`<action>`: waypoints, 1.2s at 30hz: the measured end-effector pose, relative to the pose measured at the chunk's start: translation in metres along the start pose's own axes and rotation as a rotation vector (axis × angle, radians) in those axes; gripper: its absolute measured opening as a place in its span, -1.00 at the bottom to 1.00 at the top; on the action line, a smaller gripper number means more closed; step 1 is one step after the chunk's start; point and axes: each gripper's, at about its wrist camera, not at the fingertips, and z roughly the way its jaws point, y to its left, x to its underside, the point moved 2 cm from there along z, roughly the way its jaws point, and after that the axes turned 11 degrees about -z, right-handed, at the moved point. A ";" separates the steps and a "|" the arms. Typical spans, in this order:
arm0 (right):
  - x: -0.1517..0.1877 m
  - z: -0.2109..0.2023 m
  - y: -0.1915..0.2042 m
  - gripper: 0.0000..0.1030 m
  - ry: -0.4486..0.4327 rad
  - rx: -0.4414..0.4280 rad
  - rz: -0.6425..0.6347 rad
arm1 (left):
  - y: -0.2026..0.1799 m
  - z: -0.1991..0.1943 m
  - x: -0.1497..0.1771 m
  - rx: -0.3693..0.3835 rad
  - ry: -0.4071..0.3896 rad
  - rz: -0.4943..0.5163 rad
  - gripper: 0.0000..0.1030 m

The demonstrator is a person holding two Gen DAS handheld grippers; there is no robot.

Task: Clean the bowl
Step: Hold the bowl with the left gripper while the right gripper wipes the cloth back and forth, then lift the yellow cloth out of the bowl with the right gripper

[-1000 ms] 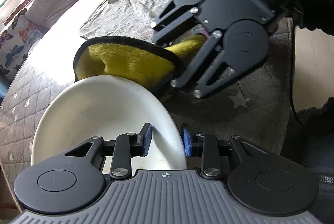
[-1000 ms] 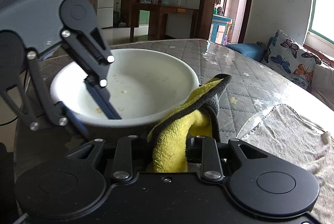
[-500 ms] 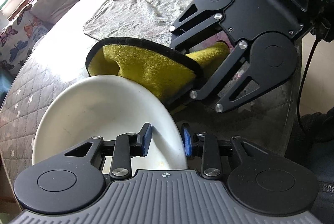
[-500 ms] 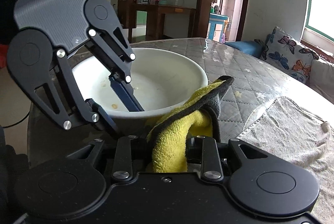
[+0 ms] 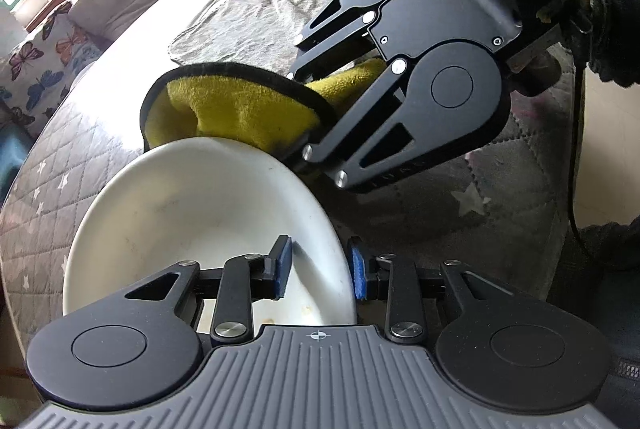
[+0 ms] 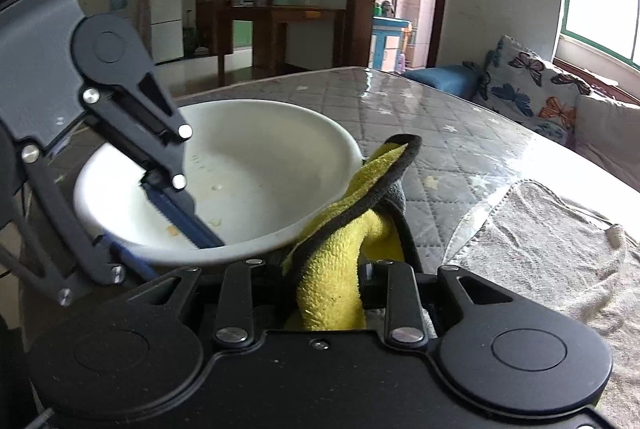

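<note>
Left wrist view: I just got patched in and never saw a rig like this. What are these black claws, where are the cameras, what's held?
A person holds two handheld grippers; each carries a fisheye camera looking along its fingers. The left gripper straddles the bowl rim, one finger inside, one outside; whether it pinches is unclear. The right gripper is shut on a yellow cloth at the bowl's far rim. The right view shows the same cloth, crumbs in the bowl, and a grey towel on the table.

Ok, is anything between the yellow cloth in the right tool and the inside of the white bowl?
Nothing visible blocks it. The yellow cloth with black trim, clamped in the right tool, hangs at the white ceramic bowl's far rim. The left tool straddles the near rim, clear of the soiled centre.
</note>
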 end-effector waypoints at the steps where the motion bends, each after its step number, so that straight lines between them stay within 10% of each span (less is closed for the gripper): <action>1: -0.001 0.001 -0.001 -0.41 0.003 0.011 0.006 | 0.000 -0.001 0.000 -0.003 -0.005 -0.005 -0.38; 36: -0.034 -0.020 -0.010 -0.46 -0.071 0.147 0.104 | 0.022 -0.046 0.021 -0.145 -0.115 -0.191 0.01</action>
